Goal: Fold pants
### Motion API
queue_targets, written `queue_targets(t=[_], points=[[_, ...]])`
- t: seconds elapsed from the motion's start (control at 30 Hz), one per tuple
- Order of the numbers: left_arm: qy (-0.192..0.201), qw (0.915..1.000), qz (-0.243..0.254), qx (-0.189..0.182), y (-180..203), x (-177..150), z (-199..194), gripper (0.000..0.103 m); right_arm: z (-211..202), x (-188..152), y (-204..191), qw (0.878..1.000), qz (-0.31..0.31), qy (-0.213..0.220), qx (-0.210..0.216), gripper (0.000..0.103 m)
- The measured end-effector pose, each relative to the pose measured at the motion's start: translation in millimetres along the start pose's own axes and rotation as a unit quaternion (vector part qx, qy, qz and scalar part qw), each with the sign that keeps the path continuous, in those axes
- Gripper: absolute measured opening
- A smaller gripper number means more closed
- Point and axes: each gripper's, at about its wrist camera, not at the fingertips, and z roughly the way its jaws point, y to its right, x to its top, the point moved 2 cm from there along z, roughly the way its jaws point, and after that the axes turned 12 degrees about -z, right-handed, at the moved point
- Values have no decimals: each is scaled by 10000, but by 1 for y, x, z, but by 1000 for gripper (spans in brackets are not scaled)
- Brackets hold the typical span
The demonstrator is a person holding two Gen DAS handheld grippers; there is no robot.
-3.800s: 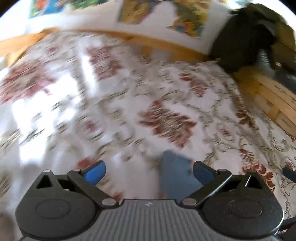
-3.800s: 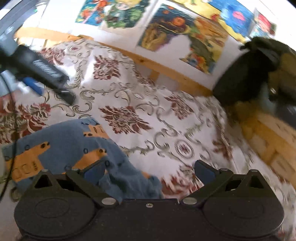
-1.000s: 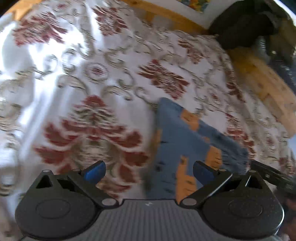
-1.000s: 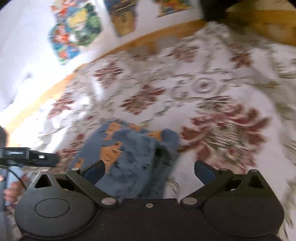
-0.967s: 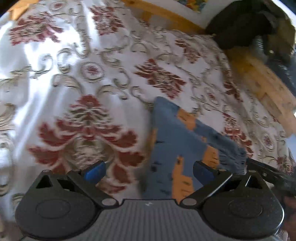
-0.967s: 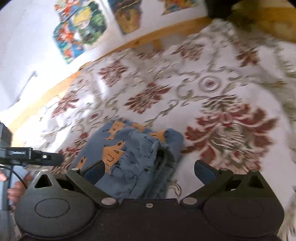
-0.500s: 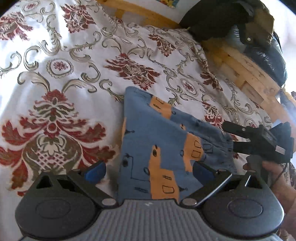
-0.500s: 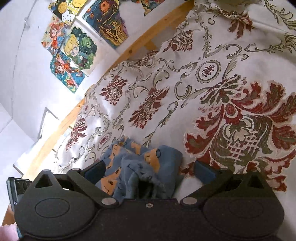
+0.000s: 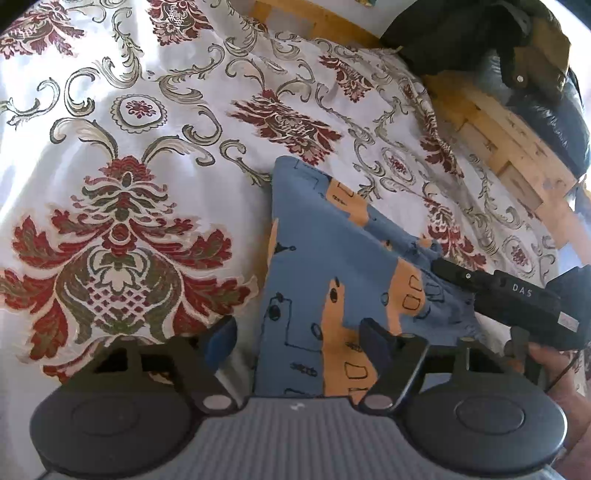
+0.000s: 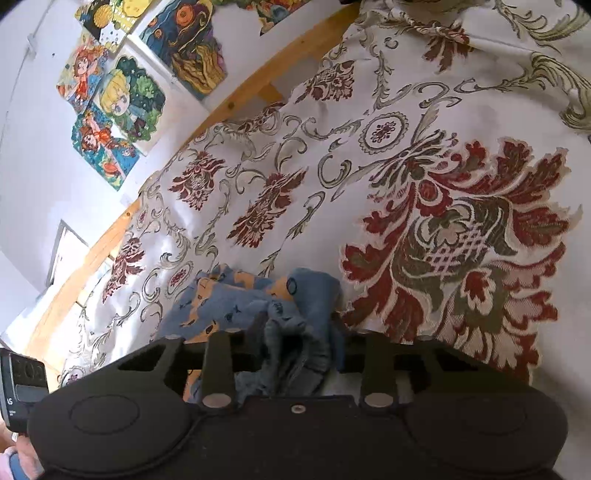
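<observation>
Blue pants point(image 9: 325, 258) with orange patches lie folded on a floral bedspread point(image 9: 122, 229). My left gripper point(image 9: 297, 338) is low over their near corner. Its fingers are partly drawn in but still apart, and the pants' left edge lies between them. My right gripper point(image 9: 441, 266), a black tool held in a hand point(image 9: 550, 358), meets the gathered waistband at the pants' right end. In the right wrist view the pants point(image 10: 236, 299) are bunched up, and my right gripper point(image 10: 299, 332) is shut on that bunched cloth, which hides its fingertips.
A wooden bed frame point(image 9: 509, 147) runs along the far right, with a dark bag point(image 9: 461, 33) on it. Colourful pictures point(image 10: 114, 103) hang on the white wall behind the bed. The left tool's body point(image 10: 22, 384) shows at the right wrist view's lower left.
Both grippers have come down close to the pants. The left fingers have narrowed around the near corner. The right fingers have shut on the bunched waistband.
</observation>
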Motion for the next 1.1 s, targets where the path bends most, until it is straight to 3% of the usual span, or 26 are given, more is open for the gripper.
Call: queue_targets(t=[0.13,0.3,0.47,0.63,0.8,0.93,1.1], points=[[-90,10000,1,22,0,0,1,50,-2,-3,-5,9998,-97,100,-160,28],[-154,9999,-33,0,0,-1,1,44,-7,-3,-20,9980,-441,243,-394,25],[-88,9999,19,-60,4,-1,-4,21,-15,0,-39,9935,-913,381,-569,23],[255,9990,345,146,18,-8,-11,18,-19,0,-73,9731,-2034,354,-1026,21],[493,9970,570,167,27,-11,-18,17,-23,3,-97,9527,-2708,464,-1298,20],[779,9952,573,116,30,-4,-26,17,-22,14,-113,9376,-3154,576,-1345,20],[1222,9896,728,204,34,24,-26,17,-1,54,-126,9237,-3598,551,-1194,20]])
